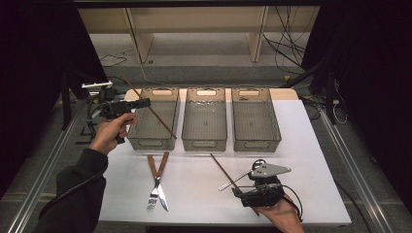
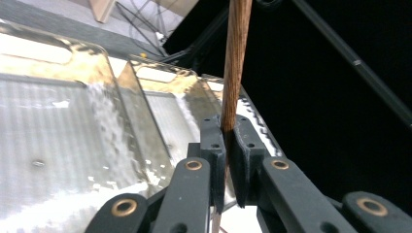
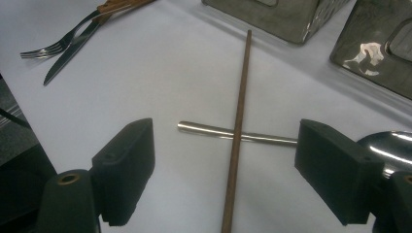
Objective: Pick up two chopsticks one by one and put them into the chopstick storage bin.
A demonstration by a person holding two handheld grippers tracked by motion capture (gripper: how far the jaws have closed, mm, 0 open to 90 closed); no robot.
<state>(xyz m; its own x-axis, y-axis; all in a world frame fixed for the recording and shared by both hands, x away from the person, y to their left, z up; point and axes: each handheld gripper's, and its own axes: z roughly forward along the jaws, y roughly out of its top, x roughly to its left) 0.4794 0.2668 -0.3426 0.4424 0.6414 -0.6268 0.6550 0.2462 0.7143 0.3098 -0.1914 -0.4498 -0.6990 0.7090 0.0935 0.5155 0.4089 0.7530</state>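
Chopstick handling is the work in hand, and one brown chopstick (image 3: 237, 131) lies on the white table (image 1: 194, 189) between the wide-open jaws of the right tongs (image 1: 241, 187), which grip nothing. Just under that stick, crossing it between the same jaws, a slim metal handle (image 3: 214, 131) is seen; it seems to run back to a spoon bowl at the right jaw. The stick is judged light, stiff and smooth, so it may roll or swivel if pinched near an end. A hold near its middle, just clear of the crossing, should be the steadier one, so that the metal piece is not caught along with it.

Level with the right tongs, well off to their left as seen from above, a fork (image 1: 154, 191) and a knife (image 1: 161, 187) with brown handles lie side by side and untouched.

Farther off, the left tongs (image 1: 141, 103) are held above the table and are shut on the second chopstick (image 2: 234, 63), clamped across its shaft with a long length rising beyond the pads and a shorter part below. In the high view this stick slants over the leftmost of three clear bins (image 1: 153, 119) that stand in a row beyond both tongs. With so thin a rod, some pivoting in the pads is likely, so it is best lowered slowly into the bin before release.
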